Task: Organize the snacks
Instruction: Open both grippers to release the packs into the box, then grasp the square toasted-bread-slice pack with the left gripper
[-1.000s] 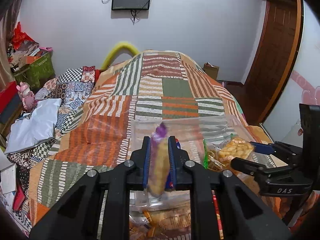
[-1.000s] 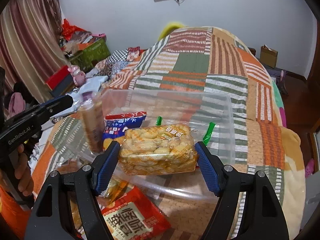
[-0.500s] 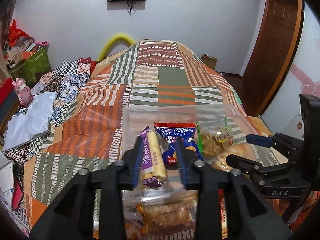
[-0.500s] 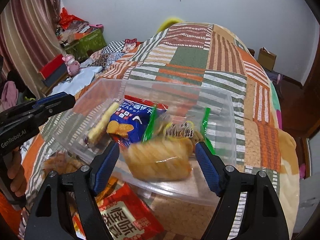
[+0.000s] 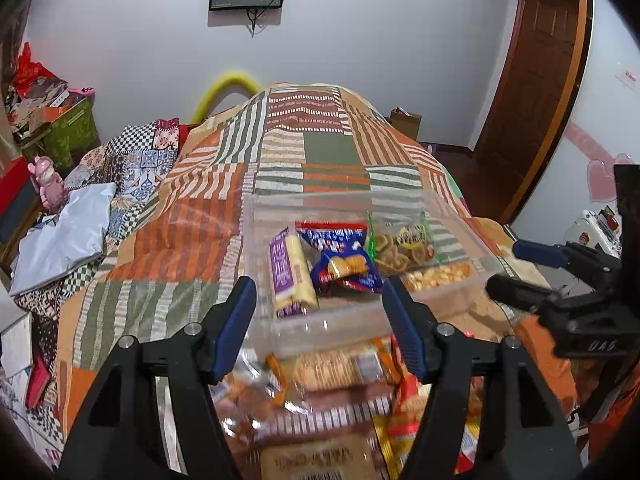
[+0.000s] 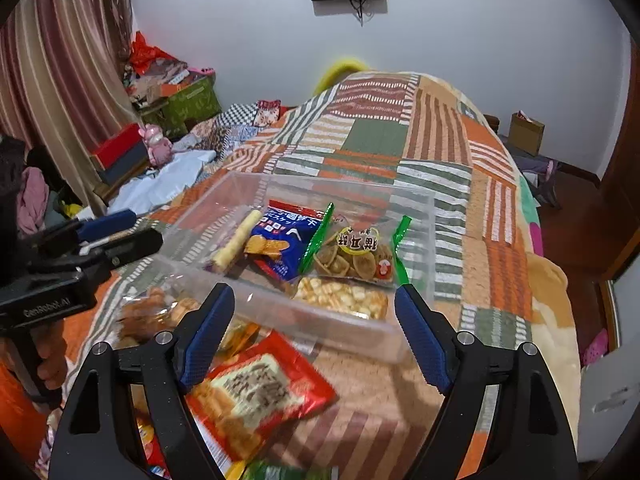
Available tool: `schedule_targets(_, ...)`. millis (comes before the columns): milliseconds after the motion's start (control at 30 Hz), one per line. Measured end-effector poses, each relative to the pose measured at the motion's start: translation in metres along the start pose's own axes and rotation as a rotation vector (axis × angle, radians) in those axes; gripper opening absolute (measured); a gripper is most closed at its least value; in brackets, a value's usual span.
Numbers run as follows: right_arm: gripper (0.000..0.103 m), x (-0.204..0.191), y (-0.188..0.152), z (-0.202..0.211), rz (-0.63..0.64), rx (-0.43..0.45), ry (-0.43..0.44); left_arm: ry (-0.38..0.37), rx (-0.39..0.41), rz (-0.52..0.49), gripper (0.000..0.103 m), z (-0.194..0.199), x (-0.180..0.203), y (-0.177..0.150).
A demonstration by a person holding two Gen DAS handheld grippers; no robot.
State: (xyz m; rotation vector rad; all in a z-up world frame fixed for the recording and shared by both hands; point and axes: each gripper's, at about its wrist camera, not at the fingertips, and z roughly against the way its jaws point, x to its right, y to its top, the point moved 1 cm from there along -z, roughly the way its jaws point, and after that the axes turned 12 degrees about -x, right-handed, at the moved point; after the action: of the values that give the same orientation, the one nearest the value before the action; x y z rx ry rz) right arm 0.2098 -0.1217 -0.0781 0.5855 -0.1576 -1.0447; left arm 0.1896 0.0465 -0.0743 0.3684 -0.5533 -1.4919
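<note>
Both grippers, left gripper (image 5: 320, 312) and right gripper (image 6: 314, 332), jaws just opening, apart, empty. Four snacks in clear bin (image 6: 420, 208) on bed; red packet (image 6: 256, 396) outside. Risk: low reach catches bin rim, tips it.

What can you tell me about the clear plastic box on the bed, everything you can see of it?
The clear plastic box is a shallow, lidless rectangular tub with see-through walls, sitting flat on the striped patchwork bedspread. Inside lie four snack packs: a purple-wrapped roll, a blue biscuit bag, a green-edged crisps pack and a clear pack of yellow puffs. Neither tool touches it.
</note>
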Motion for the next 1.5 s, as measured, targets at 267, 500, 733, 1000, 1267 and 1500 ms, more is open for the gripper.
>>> schedule_targets(267, 0.085, -0.003, -0.029, 0.035, -0.013, 0.054, -0.012, 0.005, -0.009, 0.004, 0.077, 0.022, 0.003, -0.035)
schedule_targets(500, 0.086, -0.007, -0.051, 0.037, -0.025, 0.043, 0.004, 0.008, -0.031, 0.001, 0.087, 0.029, 0.005, -0.065)
schedule_targets(733, 0.086, -0.013, -0.062, 0.020, -0.028, -0.005, 0.026, -0.004, -0.101, 0.019, 0.088, 0.013, 0.003, -0.086)
schedule_targets(1000, 0.086, -0.026, -0.063, -0.002, -0.005, -0.057, 0.024, -0.016, -0.196, 0.018, 0.088, -0.020, 0.002, -0.101)
schedule_targets(1267, 0.086, -0.032, -0.057, -0.031, -0.009, -0.128, 0.041, -0.023, -0.225, 0.011, 0.083, -0.037, 0.000, -0.110)
schedule_targets(1500, 0.086, -0.036, -0.051, -0.051, -0.027, -0.179, 0.058, -0.023, -0.192, 0.015, 0.081, -0.037, -0.004, -0.110)
